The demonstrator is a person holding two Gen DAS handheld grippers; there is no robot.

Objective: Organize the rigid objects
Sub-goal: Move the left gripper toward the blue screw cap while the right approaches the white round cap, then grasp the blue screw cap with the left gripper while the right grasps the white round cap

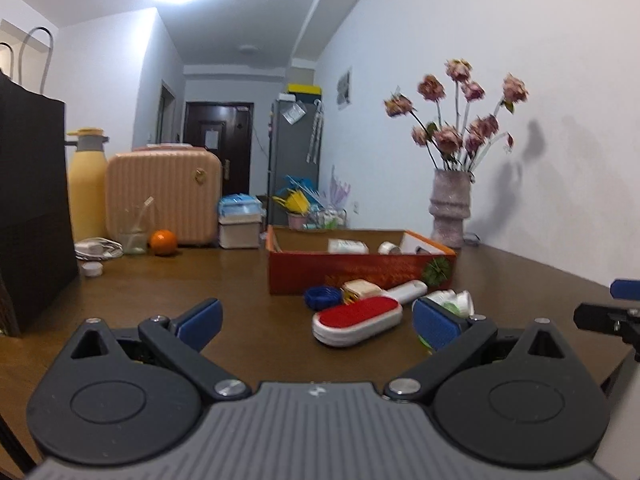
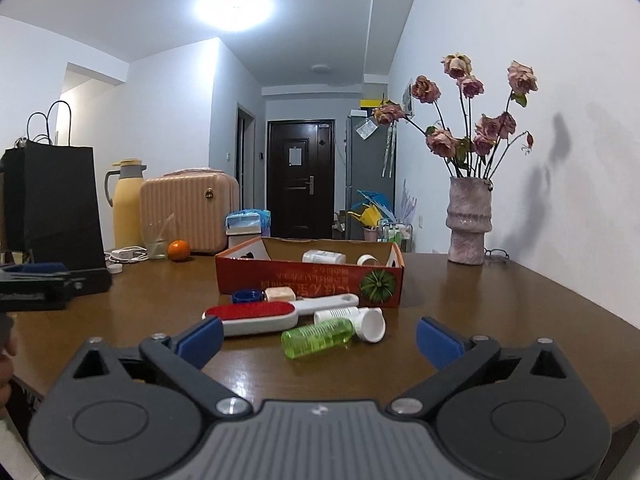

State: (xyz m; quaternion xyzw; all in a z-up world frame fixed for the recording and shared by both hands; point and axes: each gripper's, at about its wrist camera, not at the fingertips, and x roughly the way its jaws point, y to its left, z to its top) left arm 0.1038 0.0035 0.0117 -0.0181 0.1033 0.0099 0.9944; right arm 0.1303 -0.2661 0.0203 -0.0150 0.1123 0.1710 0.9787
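Both the left gripper [image 1: 316, 320] and right gripper [image 2: 320, 338] are held wide and empty. Nearest lies the clear green plastic bottle [image 2: 318, 337]; it is best straddled across its body, then carried to the open red cardboard box [image 2: 308, 278] beyond.

A lived-in home: dark wooden entrance door [image 2: 301, 178] down the hallway, grey fridge [image 2: 368, 176], ribbed pink suitcase [image 1: 163, 196] and vase of dried roses [image 2: 469, 220] along the brown tabletop's [image 2: 500, 300] far edge.
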